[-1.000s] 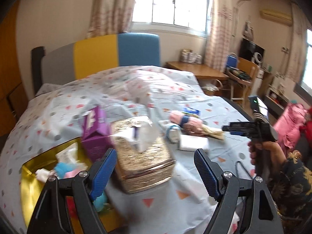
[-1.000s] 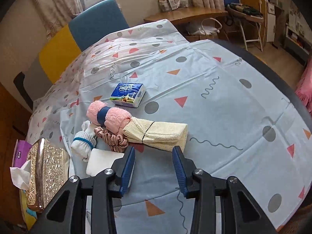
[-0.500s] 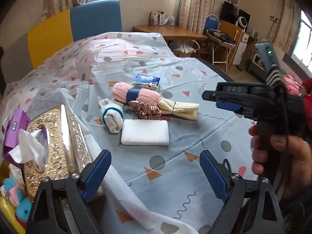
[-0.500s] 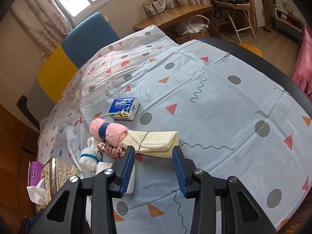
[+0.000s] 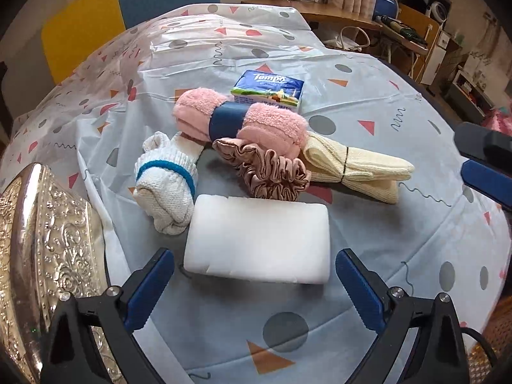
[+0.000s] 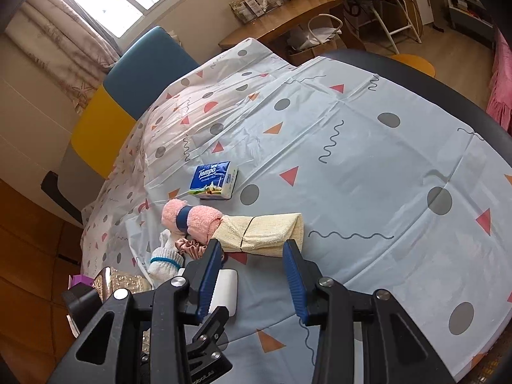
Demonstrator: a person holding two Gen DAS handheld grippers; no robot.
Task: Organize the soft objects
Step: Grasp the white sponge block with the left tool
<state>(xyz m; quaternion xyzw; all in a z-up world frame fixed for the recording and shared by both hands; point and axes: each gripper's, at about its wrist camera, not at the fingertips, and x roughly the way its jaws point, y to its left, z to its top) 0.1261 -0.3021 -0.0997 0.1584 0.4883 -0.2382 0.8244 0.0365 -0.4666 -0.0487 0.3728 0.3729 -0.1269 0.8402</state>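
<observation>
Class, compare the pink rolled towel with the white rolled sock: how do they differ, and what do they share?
The pink towel is larger and fluffy, with a wide dark-blue band; the white sock is smaller and knitted, with a thin blue stripe. The towel lies farther back, the sock beside the white sponge. Both are rolled bundles on the tablecloth.

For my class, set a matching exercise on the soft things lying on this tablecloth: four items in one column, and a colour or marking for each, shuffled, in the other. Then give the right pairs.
Things
1. towel roll
2. rolled sock
3. scrunchie
4. sponge block

Descriptions
A. plain white, no marking
B. pink with a dark blue band
C. shiny, ruffled, dusty pink
D. white knit with a thin blue stripe

Pairs: 1-B, 2-D, 3-C, 4-A
</observation>
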